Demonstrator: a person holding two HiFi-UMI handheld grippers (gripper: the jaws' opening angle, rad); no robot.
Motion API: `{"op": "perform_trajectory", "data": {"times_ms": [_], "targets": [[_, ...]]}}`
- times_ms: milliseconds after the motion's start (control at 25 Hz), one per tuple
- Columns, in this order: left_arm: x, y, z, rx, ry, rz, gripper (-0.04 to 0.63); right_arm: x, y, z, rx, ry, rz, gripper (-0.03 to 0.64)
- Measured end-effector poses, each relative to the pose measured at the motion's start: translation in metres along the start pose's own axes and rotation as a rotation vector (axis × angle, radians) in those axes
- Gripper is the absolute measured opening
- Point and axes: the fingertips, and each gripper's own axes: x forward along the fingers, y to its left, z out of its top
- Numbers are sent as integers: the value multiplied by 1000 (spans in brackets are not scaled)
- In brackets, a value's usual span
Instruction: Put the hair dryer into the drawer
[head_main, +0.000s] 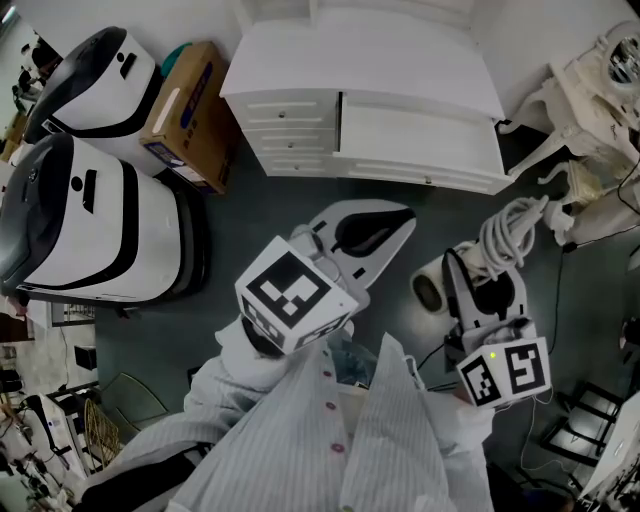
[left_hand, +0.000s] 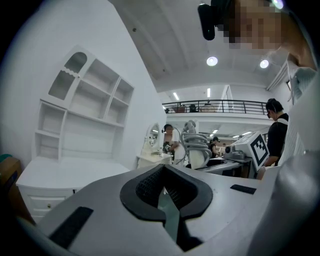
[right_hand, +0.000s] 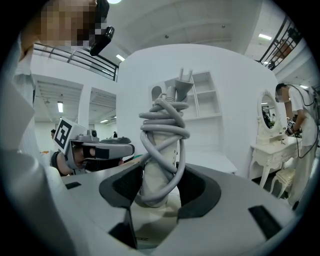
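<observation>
— Where was the dryer (head_main: 432, 288)?
— Right of centre in the head view, held by the right claw (right_hand: 159, 189), which gripped its cord-wrapped handle
— And the left claw (left_hand: 165, 195)?
— Closed on nothing, pointing toward the white dresser (head_main: 420, 140) at the top; its drawers (head_main: 292, 128) looked closed

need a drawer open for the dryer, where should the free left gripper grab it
Pinch the small knob mid-front on a drawer, left gripper coming straight at the front; the faces look flat otherwise, with no other hold.
</observation>
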Motion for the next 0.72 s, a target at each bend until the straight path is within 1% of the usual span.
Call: {"op": "perform_trajectory", "data": {"times_ms": [240,400,720], "targets": [[33,41,8,1,5,-13,9,38,-28,5,-4,18,-21,193],[62,70,13,-2,23,-35,9,69,-52,13,23,24,-26,195],[112,128,14,-22,44,-68,9,126,-98,23,52,41,-66,195]]}}
